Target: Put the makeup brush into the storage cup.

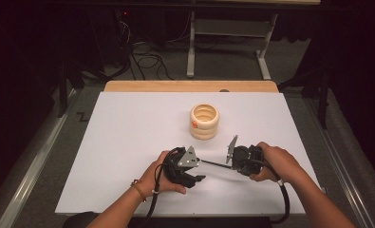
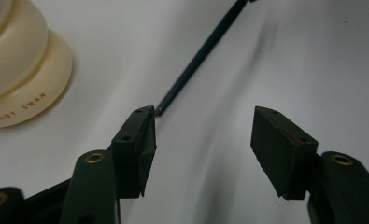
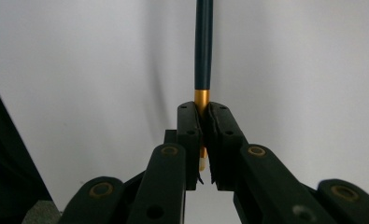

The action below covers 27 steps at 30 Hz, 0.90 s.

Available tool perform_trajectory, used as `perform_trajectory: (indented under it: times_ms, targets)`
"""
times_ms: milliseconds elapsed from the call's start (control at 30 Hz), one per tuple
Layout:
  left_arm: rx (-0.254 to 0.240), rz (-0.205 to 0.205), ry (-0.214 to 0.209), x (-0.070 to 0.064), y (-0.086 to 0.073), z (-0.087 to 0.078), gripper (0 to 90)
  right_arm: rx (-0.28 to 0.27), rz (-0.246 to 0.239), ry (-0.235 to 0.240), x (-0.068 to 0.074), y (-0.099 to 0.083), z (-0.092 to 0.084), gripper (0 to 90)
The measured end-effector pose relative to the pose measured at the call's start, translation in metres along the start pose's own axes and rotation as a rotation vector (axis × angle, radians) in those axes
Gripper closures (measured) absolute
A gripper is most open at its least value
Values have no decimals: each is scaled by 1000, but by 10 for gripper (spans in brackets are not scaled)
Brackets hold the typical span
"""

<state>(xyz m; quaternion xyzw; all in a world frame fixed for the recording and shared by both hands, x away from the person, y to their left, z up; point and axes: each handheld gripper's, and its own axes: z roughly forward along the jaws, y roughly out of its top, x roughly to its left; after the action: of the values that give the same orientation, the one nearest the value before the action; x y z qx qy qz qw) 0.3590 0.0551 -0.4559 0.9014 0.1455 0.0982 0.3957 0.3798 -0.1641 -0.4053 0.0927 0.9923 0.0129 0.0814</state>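
Observation:
A dark teal pencil (image 1: 214, 164) with a gold ferrule and a pale eraser lies level just above the white board, between my two grippers. My right gripper (image 3: 203, 112) is shut on its ferrule end, and the shaft (image 3: 203, 46) runs straight away from the jaws. My left gripper (image 2: 203, 121) is open. The pencil's tip (image 2: 159, 110) touches the front corner of its left-hand jaw; the rest of the shaft (image 2: 201, 53) slants away up and to the right. In the high view the left gripper (image 1: 194, 178) and the right gripper (image 1: 232, 164) face each other near the board's front.
A cream holder of stacked rings (image 1: 204, 121) with an orange mark stands mid-board, behind the grippers, and sits close at the left gripper's upper left (image 2: 18, 70). The white board (image 1: 128, 142) covers a wooden table (image 1: 190, 86). Cables and a metal stand lie on the floor beyond.

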Motion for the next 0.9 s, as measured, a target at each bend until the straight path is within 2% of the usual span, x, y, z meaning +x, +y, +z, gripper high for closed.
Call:
perform_trajectory:
  times_ms: [167, 233, 300, 467, 500, 600, 733, 767, 800, 833, 900]
  targets:
    - [-4, -2, -28, 4, 1, 9, 455, -6, -51, 30, 9, 13, 2, 856]
    - [8, 7, -33, 4, 1, 11, 478, -9, -60, 27, 14, 17, 1, 856]
    - [1, 9, -52, 3, 1, 13, 518, -40, -71, 44, 14, 19, -1, 856]
    - [17, 29, -94, 0, 0, 19, 615, -96, -85, 50, 18, 26, -1, 855]
    - [29, 45, -107, 0, -1, 19, 656, -112, -99, 48, 17, 27, -2, 856]
    - [37, 48, -110, -1, -3, 22, 687, -104, -103, 61, 19, 30, -2, 855]
    - [35, 44, -140, -2, -6, 23, 684, -114, -120, 72, 21, 34, 1, 855]
    - [34, 46, -145, -2, -6, 24, 654, -97, -126, 84, 22, 36, 1, 854]
    - [33, 53, -152, -3, -5, 24, 654, -96, -142, 82, 24, 38, 2, 855]
    - [33, 63, -157, -4, -4, 25, 676, -89, -138, 82, 25, 40, 3, 855]
    - [15, 39, -170, -8, -4, 28, 707, -93, -151, 80, 26, 44, 4, 854]
